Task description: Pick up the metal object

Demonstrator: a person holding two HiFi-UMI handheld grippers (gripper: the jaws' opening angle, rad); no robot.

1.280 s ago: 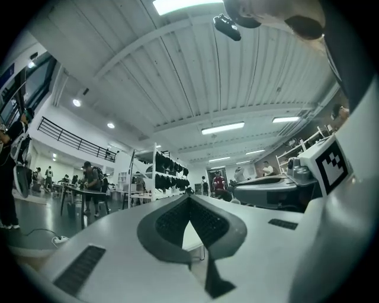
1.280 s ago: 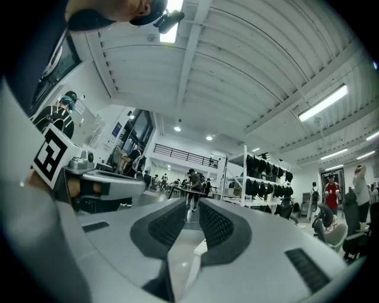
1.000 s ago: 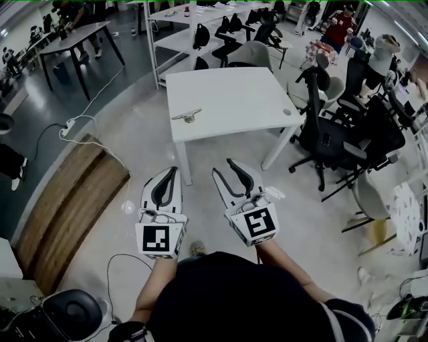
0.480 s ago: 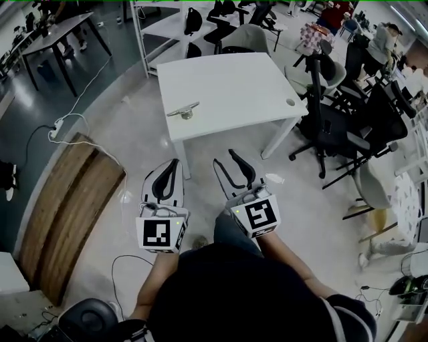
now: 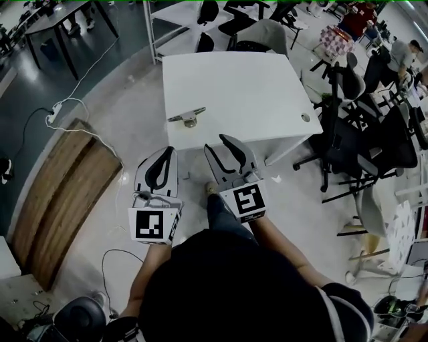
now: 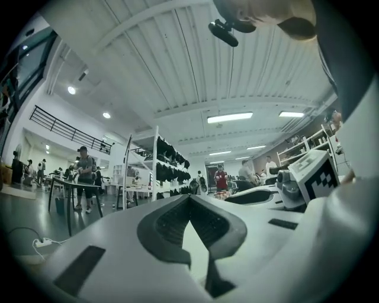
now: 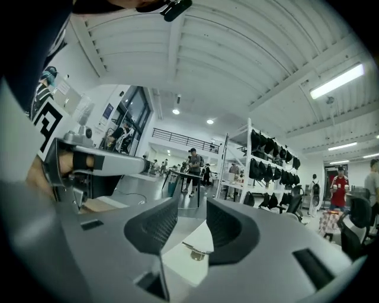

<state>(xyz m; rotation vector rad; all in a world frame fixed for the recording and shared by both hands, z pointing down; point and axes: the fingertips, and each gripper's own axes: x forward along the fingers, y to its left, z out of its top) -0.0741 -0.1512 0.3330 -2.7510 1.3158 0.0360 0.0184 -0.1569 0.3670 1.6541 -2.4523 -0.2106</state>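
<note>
The metal object (image 5: 186,117), a silvery cleat-shaped piece on a round base, lies near the front left edge of the white table (image 5: 254,100). In the right gripper view the metal object (image 7: 192,251) shows small between the jaws, far ahead on the table (image 7: 177,266). My left gripper (image 5: 168,152) hangs over the floor short of the table with its tips together and nothing held; the left gripper (image 6: 189,198) view shows the jaws meeting. My right gripper (image 5: 219,143) is beside the table's front edge, and in its own view the right gripper (image 7: 191,216) stands open and empty.
Black office chairs (image 5: 348,140) crowd the table's right side. A wooden platform (image 5: 53,194) lies on the floor at left, with a white power strip and cable (image 5: 52,119) near it. White shelving (image 5: 200,13) and a dark table (image 5: 53,13) stand farther back.
The person has stepped toward the white table, so it and the metal object sit closer. Both grippers have moved forward to the table's front edge.
</note>
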